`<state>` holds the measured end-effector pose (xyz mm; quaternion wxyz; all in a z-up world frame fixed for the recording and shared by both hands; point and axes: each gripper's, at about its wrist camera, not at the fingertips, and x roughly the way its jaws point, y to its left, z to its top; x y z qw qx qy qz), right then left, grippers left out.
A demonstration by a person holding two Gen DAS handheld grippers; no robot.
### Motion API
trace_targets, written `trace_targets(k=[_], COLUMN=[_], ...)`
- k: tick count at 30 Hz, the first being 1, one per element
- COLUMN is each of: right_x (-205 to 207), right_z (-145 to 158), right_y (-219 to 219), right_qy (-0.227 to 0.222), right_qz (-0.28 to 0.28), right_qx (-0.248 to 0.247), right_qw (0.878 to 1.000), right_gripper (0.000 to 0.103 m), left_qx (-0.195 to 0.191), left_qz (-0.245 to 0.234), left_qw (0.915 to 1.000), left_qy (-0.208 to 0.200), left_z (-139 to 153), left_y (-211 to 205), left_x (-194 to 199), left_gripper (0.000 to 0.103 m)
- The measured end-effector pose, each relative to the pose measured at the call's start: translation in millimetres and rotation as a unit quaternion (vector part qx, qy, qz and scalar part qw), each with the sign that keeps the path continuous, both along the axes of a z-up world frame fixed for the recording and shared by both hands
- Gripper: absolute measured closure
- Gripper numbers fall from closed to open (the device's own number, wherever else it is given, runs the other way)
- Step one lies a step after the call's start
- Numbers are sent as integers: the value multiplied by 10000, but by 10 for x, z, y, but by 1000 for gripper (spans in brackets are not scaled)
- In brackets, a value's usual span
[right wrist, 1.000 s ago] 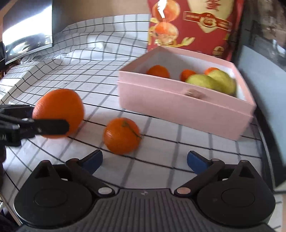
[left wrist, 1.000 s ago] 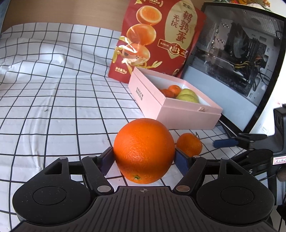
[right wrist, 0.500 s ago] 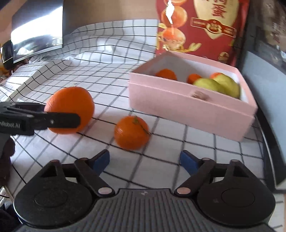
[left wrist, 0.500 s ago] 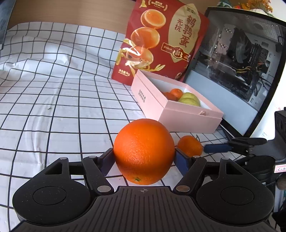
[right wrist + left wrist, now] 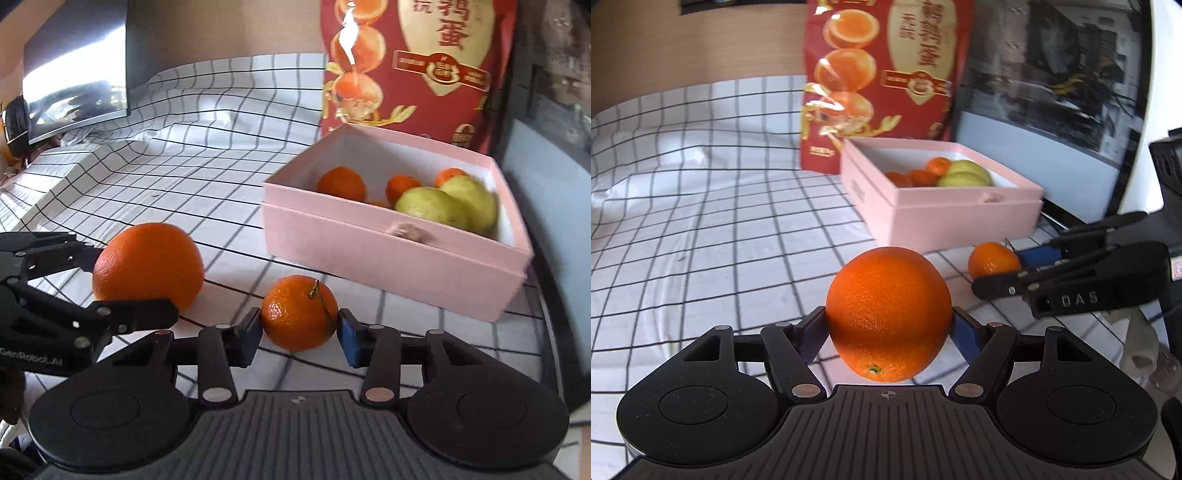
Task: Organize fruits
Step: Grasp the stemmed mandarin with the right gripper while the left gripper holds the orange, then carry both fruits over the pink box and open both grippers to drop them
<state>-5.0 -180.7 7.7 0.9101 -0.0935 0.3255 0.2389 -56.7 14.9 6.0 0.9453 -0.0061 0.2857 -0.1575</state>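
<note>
Since a second ago the right gripper (image 5: 300, 334) has come forward from an open stance short of the small mandarin (image 5: 299, 312), and its blue pads now sit at the fruit's two flanks, seemingly touching, though I cannot tell for sure whether they are squeezing yet. The left gripper (image 5: 889, 326) has kept its place, clamped on the big orange (image 5: 888, 314), which looks lifted slightly off the checked cloth (image 5: 701, 221). In the left wrist view the pink box (image 5: 960, 218) stands at about one o'clock from the orange, already holding a few small oranges and two green pears (image 5: 447, 206) toward its far end, with the red snack bag (image 5: 879, 74) propped behind it at twelve. From the right wrist view the box lies at one to two o'clock, just beyond the mandarin. To do this well, I would say the right hand should close gently on the widest part of the mandarin, keeping clear of the stalk on top, since the skin is soft and a round fruit can squirt out of a shallow pinch. Both hands then need to rise above the box's near wall before moving in, one after the other so the two tools, near each other now, do not knock, and set each fruit in the open near corner away from the pears.
</note>
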Motion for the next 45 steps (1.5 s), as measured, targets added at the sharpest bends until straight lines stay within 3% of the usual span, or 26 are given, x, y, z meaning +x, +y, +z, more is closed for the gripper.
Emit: trace_targets(k=[7, 13, 18, 22, 26, 28, 32, 38, 41, 45], right_x=[-91, -193, -158, 75, 240, 285, 346, 406, 484, 800], right_z=[11, 136, 482, 776, 900, 888, 849, 888, 1000, 1231], right_y=[-270, -420, -417, -379, -281, -273, -303, -314, -239, -106], right_qy=[8, -195, -704, -876, -1038, -1009, -859, -735, -697, -594], right_qz=[-325, -398, -446, -514, -652, -724, -754, -814, -838, -932], right_qx=[-67, 76, 232, 404, 244, 141, 102, 327, 433, 603], right_qw=[9994, 9990, 9963, 9940, 9922, 9922, 9934, 9934, 9931, 9920], right_gripper=[59, 59, 60, 60, 60, 60, 60, 60, 60, 59], left_qx=[1, -481, -941, -1215, -1365, -1386, -1762, -1687, -1513, -1259], left_qz=[-442, -583, -442, -532, -336, -105, -182, -42, 196, 400], left_qw=[9990, 9970, 9934, 9902, 9900, 9902, 9834, 9833, 9861, 9907], left_qy=[-12, -178, -476, -446, 105, 108, -387, -678, -664, -321], left_z=[53, 264, 692, 1047, 1013, 915, 911, 858, 715, 557], left_y=[-195, -157, -113, -194, -328, -312, -113, 167, 219, 255], left_x=[-79, 38, 583, 1321, 2027, 2140, 2031, 1428, 1088, 920], left_gripper=[27, 27, 27, 27, 27, 28, 29, 29, 29, 29])
